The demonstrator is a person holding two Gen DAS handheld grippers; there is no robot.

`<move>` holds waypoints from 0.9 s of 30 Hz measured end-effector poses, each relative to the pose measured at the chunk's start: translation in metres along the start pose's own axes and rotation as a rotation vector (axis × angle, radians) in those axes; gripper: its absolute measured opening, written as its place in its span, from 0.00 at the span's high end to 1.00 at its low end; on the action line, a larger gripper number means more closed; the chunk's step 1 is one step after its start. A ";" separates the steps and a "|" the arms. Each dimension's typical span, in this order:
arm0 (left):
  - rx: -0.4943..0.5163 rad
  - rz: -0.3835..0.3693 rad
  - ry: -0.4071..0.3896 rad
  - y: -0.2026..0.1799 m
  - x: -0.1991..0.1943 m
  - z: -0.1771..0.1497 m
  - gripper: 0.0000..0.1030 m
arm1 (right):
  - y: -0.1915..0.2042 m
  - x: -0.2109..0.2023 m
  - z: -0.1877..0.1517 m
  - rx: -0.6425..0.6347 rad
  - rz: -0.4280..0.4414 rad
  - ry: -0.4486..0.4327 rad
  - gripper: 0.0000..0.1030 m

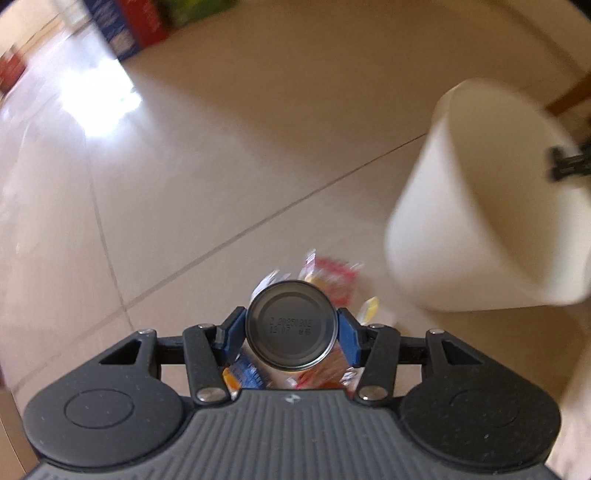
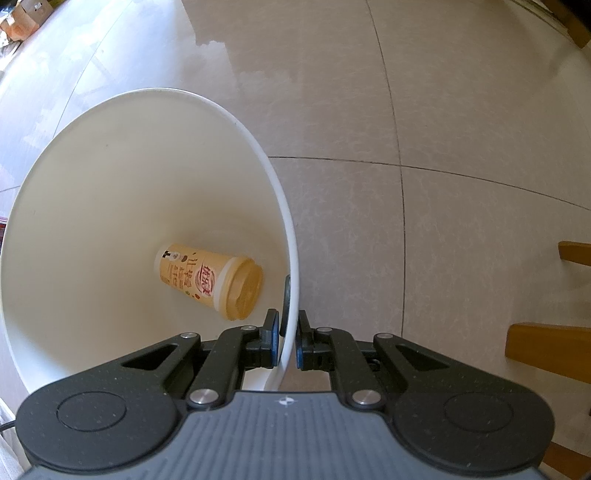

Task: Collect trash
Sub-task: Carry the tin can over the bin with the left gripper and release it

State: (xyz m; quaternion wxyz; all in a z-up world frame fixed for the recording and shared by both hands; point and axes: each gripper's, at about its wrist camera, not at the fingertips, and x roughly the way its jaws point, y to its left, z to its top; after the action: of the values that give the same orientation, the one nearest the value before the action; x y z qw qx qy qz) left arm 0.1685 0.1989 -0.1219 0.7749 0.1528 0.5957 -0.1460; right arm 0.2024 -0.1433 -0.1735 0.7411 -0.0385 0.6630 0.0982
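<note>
My left gripper (image 1: pixel 291 328) is shut on a drink can (image 1: pixel 291 326), its grey metal bottom with a printed date facing the camera and a colourful label along its side. Blurred red and yellow wrappers (image 1: pixel 334 280) lie on the floor below it. A white bin (image 1: pixel 476 206) stands to the right, and the other gripper shows as a dark shape at its rim. In the right wrist view my right gripper (image 2: pixel 287 345) is shut on the white bin's rim (image 2: pixel 290 236), one finger inside and one outside. A yellow lidded cup (image 2: pixel 210 282) lies on its side inside the bin.
Glossy beige floor tiles (image 1: pixel 221 166) spread all around. Blue and red boxes (image 1: pixel 129 26) stand at the far upper left of the left wrist view. Wooden furniture legs (image 2: pixel 546 350) stand at the right edge of the right wrist view.
</note>
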 end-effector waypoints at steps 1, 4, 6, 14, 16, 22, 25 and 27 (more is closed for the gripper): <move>0.028 -0.012 -0.020 -0.009 -0.016 0.009 0.50 | 0.000 0.000 0.000 0.003 0.001 0.002 0.90; 0.092 -0.054 -0.097 -0.033 -0.051 0.031 0.50 | -0.001 0.000 0.002 0.009 0.002 0.009 0.90; 0.114 -0.090 -0.136 -0.048 -0.065 0.045 0.50 | -0.002 0.000 0.003 0.011 -0.001 0.010 0.90; 0.205 -0.181 -0.181 -0.114 -0.062 0.078 0.50 | -0.001 0.001 0.003 0.029 -0.013 0.006 0.90; 0.211 -0.199 -0.165 -0.122 -0.054 0.080 0.50 | -0.001 -0.001 0.004 0.032 -0.013 -0.001 0.90; 0.222 -0.226 -0.122 -0.145 -0.038 0.072 0.50 | -0.001 -0.001 0.000 0.036 -0.018 -0.008 0.90; 0.230 -0.231 -0.107 -0.150 -0.030 0.071 0.50 | 0.001 -0.002 -0.003 0.041 -0.017 -0.011 0.90; 0.222 -0.232 -0.101 -0.151 -0.026 0.071 0.50 | 0.001 -0.002 -0.005 0.041 -0.017 -0.015 0.90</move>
State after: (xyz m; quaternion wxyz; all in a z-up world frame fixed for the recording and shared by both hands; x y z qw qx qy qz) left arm 0.1628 0.0329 -0.0888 0.7600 0.1604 0.5500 -0.3069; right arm 0.1967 -0.1434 -0.1722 0.7474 -0.0283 0.6590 0.0787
